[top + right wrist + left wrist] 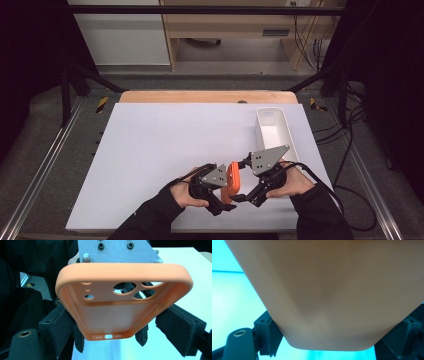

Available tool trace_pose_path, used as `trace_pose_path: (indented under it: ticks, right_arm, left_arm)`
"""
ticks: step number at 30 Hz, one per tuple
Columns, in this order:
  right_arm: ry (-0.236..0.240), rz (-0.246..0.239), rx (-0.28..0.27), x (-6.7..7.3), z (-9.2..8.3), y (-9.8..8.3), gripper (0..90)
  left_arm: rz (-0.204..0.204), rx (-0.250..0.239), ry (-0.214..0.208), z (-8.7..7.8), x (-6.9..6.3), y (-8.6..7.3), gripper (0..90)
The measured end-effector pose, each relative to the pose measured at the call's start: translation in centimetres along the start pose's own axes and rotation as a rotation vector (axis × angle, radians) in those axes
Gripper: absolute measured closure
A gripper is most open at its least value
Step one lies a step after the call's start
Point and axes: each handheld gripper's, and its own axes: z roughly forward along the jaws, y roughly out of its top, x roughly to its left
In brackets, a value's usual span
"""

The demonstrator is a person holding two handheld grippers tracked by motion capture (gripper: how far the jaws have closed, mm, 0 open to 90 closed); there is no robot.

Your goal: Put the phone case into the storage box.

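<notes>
An orange phone case (232,180) is held upright above the white table's front edge, between my two grippers. My left gripper (227,190) comes from the left and is shut on it; in the left gripper view the case's smooth back (332,295) sits between the pads (270,335). My right gripper (242,180) comes from the right and is shut on the case too. The right gripper view shows the case's open inner side (125,312) with camera holes, and my right gripper (117,326) pressing on both long edges. Behind it rises the left gripper's grey plate (117,250).
A white oblong bin (260,131) stands at the table's right side, just beyond the right hand. The white table sheet (165,145) stretches to the left and back. Dark frame rails and cables run along both sides of the table.
</notes>
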Motion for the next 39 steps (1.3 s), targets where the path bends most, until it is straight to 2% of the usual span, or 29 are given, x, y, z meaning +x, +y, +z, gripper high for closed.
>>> trace_pose_path:
  ticks: [3, 9, 11, 17, 29, 34, 39]
  right_arm:
    - [0.006, 0.002, -0.001, 0.0, 0.0, 0.0, 16.3]
    - [0.004, 0.002, 0.004, 0.0, 0.0, 0.0, 16.3]
    - [-0.004, 0.002, -0.002, 0.0, -0.2, 0.0, 16.3]
    - [-0.029, 0.005, -0.007, -0.1, -0.8, 0.2, 16.2]
    - [-0.115, 0.027, -0.025, -0.6, -2.5, 0.0, 16.1]
    - [-0.148, 0.035, -0.030, -0.7, -3.3, 0.0, 16.1]
    - [-0.188, 0.045, -0.043, -0.8, -4.2, 0.2, 16.1]
  left_arm:
    - [-0.012, 0.001, -0.013, 0.0, 0.0, 0.0, 14.7]
    - [-0.025, -0.009, -0.012, -0.5, 0.0, 0.0, 8.1]
    - [-0.029, -0.003, 0.000, -0.8, 0.0, -0.1, 4.7]
    - [-0.066, -0.030, 0.040, -1.9, 0.3, -0.7, 0.2]
    - [-0.148, -0.109, 0.133, -5.0, 1.2, -3.0, 0.0]
    - [-0.175, -0.123, 0.174, -6.2, 1.6, -4.2, 0.0]
    - [-0.227, -0.135, 0.209, -7.4, 1.9, -5.7, 0.0]
